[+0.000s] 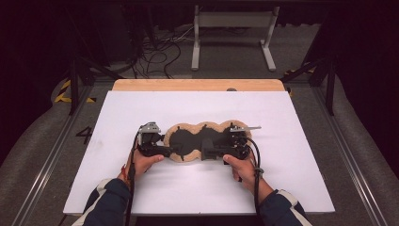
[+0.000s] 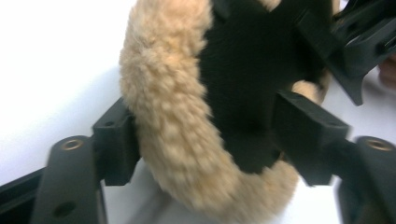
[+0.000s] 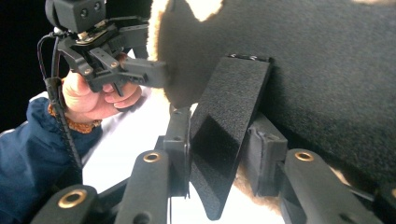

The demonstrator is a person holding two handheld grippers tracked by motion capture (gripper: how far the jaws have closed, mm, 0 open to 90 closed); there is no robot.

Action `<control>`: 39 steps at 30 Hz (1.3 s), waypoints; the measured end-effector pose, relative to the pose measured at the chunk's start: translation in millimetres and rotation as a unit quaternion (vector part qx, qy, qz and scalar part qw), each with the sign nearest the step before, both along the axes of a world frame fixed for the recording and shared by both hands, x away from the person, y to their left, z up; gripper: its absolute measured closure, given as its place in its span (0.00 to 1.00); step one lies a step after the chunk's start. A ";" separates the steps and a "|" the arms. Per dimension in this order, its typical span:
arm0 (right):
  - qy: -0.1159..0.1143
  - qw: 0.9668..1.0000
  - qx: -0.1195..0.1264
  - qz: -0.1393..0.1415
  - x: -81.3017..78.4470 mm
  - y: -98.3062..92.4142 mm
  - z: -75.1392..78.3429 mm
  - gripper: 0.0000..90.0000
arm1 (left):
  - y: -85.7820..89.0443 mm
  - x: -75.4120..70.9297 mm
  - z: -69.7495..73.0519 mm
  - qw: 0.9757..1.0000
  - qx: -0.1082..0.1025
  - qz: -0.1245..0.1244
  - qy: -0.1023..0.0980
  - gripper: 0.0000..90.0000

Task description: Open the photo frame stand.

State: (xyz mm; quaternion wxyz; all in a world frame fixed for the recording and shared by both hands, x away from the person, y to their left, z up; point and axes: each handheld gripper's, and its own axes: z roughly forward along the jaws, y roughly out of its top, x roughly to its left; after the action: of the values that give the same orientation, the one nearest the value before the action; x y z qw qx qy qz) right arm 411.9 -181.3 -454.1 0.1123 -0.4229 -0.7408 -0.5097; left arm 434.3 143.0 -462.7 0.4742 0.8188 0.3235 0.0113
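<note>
A three-lobed tan fleece piece [image 1: 203, 127] with a black fabric face lies flat mid-table. My left gripper [image 1: 176, 151] comes in from the left onto its left lobe. In the left gripper view that gripper [image 2: 212, 140] has its pads against the tan pile rim [image 2: 173, 107] on one side and the black fabric [image 2: 247, 70] on the other. From the right, my right gripper [image 1: 208, 153] meets the piece near its middle. In the right gripper view this gripper [image 3: 222, 158] pinches a stiff black flap [image 3: 229, 116] of the piece. The left gripper [image 3: 152, 73] holds the far edge there.
The piece rests on a white sheet [image 1: 188, 188] over a wooden table whose far edge [image 1: 197, 84] shows. Behind the table are a white metal stand [image 1: 233, 21] and loose floor cables [image 1: 155, 56]. A cable trails from each gripper past the sleeves.
</note>
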 end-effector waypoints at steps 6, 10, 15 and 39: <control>-0.011 1.000 -0.002 -0.001 -1.1 0.3 0.1 0.73 | -2.1 -0.8 3.4 1.000 0.001 -0.014 -0.005 0.33; -0.019 1.000 -0.011 0.001 -3.1 2.0 2.1 0.77 | 3.5 -5.3 12.3 0.999 -0.003 -0.009 -0.045 0.44; -0.026 0.999 -0.018 0.004 -4.8 3.6 3.5 0.78 | 1.5 -12.4 17.5 0.997 0.011 0.002 -0.075 0.48; -0.073 0.995 -0.062 -0.005 -22.3 9.3 4.8 0.76 | 3.6 -11.9 3.4 0.995 0.044 -0.038 -0.078 0.32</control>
State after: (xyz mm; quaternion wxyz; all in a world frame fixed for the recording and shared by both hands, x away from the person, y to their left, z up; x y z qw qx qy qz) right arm 389.6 -171.9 -449.3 0.0286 -0.3942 -0.7753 -0.4926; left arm 422.4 146.5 -459.2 0.4613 0.8472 0.2537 0.0716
